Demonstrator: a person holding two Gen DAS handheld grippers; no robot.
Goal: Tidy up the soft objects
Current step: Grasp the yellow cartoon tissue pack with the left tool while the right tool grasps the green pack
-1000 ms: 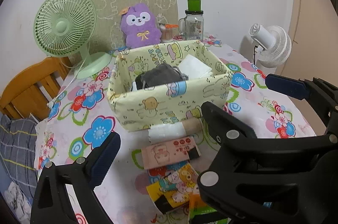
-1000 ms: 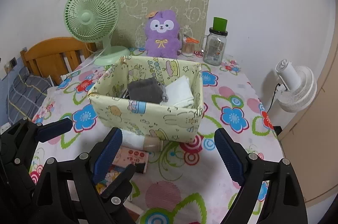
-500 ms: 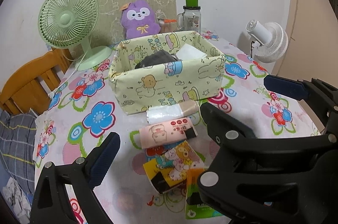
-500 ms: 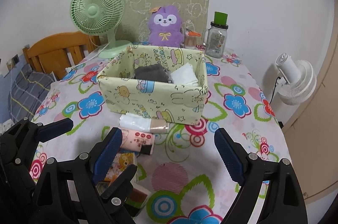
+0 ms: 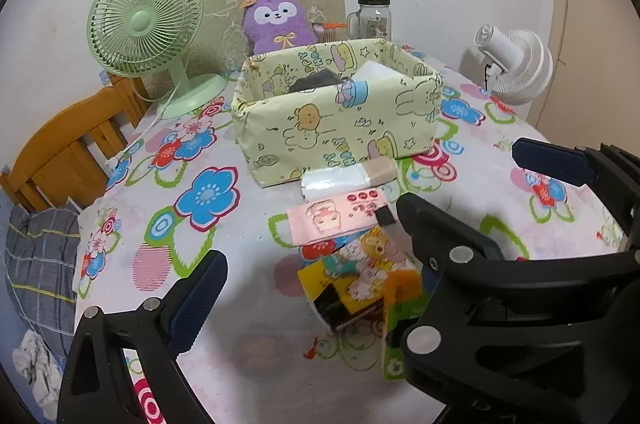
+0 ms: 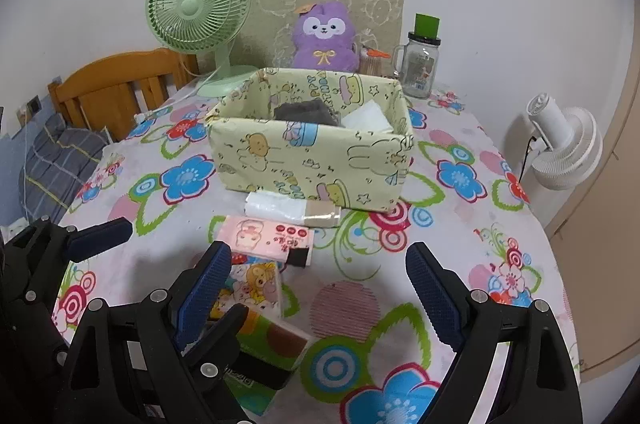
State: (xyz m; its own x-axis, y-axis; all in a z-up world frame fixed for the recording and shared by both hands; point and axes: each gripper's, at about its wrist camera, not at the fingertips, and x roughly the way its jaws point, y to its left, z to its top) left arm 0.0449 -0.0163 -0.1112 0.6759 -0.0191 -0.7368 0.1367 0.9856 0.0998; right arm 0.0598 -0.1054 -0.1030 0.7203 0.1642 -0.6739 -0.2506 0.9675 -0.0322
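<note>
Both grippers hang with their jaws spread wide and nothing between them. In the right wrist view the right gripper (image 6: 320,296) fills the bottom of the frame, its blue pads apart over bare flowered cloth, and the left gripper (image 6: 100,238) shows at the lower left edge. In the left wrist view the left gripper (image 5: 360,220) frames the lower part of the picture; its near pad sits at the lower left and its far pad at the right edge, with the right gripper's black body crossing in front. Just above and between the pads lie the soft packs not yet put away: a pink tissue pack (image 6: 266,236) with a cartoon face, lying flat at centre; a yellow cartoon pack (image 6: 254,290) below it, partly behind the right gripper's left pad; and a green pack (image 5: 400,308) lower down, mostly hidden. A white roll (image 6: 292,208) with a tan end lies just against the front wall of the yellow box (image 6: 308,164), which stands at centre on the table (image 6: 480,244). Inside the box a grey cloth (image 6: 306,112) and a white pack (image 6: 366,120) already rest, so I judge the task partly done, with some four items left outside. The packs look thin-wrapped and squashy, likely to yield under the pads. A purple plush toy (image 6: 324,38) sits upright behind the box at upper centre.
</note>
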